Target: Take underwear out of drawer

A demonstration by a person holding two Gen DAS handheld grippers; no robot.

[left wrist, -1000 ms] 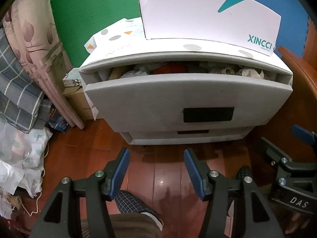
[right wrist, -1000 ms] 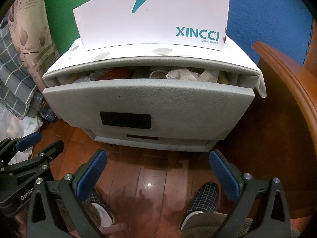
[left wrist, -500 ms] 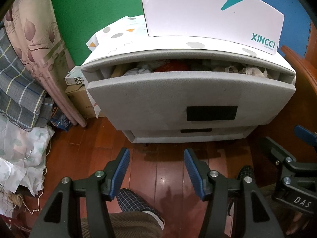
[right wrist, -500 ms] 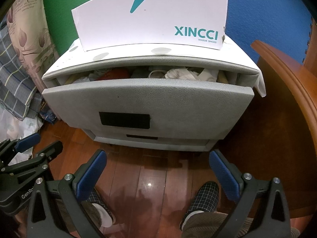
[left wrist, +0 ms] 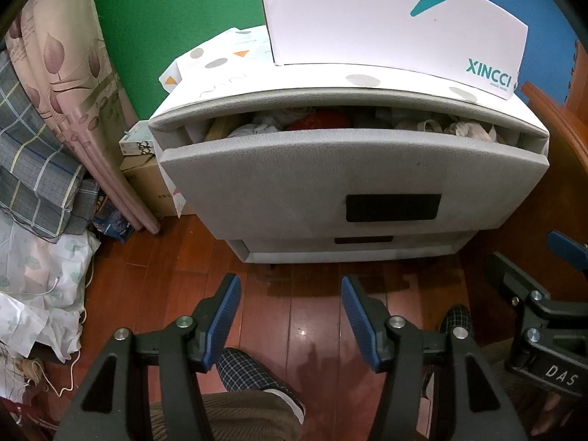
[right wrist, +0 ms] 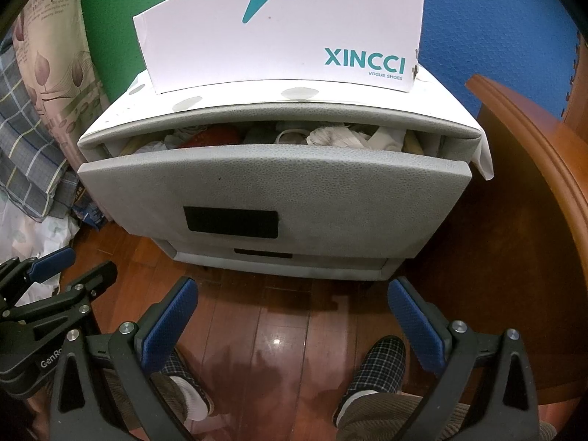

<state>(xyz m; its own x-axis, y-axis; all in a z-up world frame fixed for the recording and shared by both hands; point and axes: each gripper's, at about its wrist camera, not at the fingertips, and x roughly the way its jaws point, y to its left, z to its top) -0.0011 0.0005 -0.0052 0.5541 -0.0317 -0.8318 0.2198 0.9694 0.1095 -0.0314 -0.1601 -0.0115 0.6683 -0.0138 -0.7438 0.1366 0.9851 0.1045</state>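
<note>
A grey cabinet has its top drawer (left wrist: pixel 330 169) (right wrist: pixel 272 183) pulled partly out. Crumpled underwear (left wrist: pixel 459 128) (right wrist: pixel 338 137) in white, with a red piece (left wrist: pixel 319 122) (right wrist: pixel 217 135), fills the gap at the drawer's top. My left gripper (left wrist: pixel 290 290) is open over the wooden floor in front of the cabinet, nothing between its blue pads. Wider still stands my right gripper (right wrist: pixel 292 294), open and empty, also short of the drawer. Each gripper shows at the edge of the other's view.
A white shoebox (left wrist: pixel 397 22) (right wrist: pixel 279 33) sits on the cabinet top. A curtain (left wrist: pixel 70 103) and piled cloth lie to the left, a cardboard box (left wrist: pixel 150 187) beside the cabinet. Wooden furniture (right wrist: pixel 533 202) stands to the right. A person's slippered feet (right wrist: pixel 371 371) rest on the floor below.
In the left wrist view the cabinet shifts slightly right and down; the right wrist view stays nearly the same. Both grippers keep their openings.
</note>
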